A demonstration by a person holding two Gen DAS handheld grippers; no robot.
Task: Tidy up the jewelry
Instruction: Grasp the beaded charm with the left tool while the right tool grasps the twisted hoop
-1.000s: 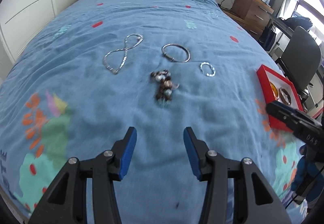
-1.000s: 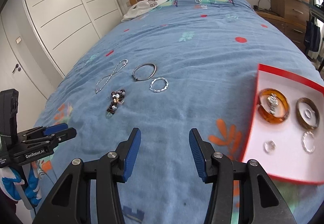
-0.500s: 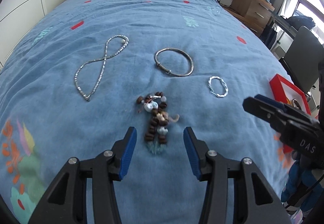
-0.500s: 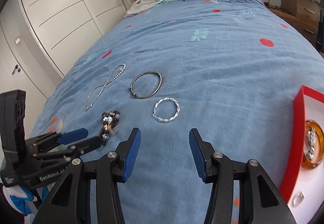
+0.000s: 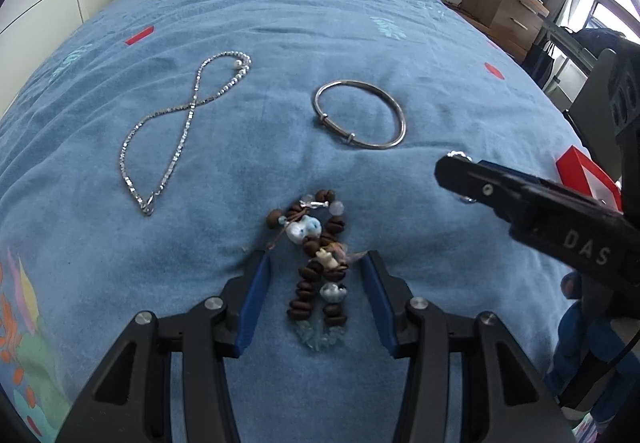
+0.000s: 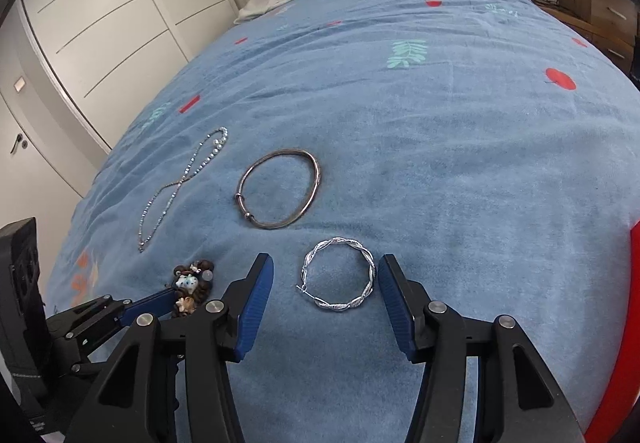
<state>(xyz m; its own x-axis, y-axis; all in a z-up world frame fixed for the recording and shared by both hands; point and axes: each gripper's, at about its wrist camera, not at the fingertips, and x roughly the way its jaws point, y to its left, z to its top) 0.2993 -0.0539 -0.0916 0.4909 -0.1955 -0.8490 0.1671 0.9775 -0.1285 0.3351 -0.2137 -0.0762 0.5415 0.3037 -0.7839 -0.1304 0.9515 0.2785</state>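
Since a second ago both claws have come forward and down over the bed, and each now straddles its own piece, so 2 pickups look ready at once. In the left wrist view the left claw is spread wide and holds nothing; the beaded bracelet lies in the lower middle of the frame between its blue pads, which seem to press into the cover beside it without touching the beads. In the right wrist view the right claw is likewise released and empty, with the twisted ring at lower centre between its pads, the right pad just beside the rim. The bangle sits above it mid-frame and the chain at left, both untouched. A sliver of the red tray shows at the right edge, probably where the pieces go.
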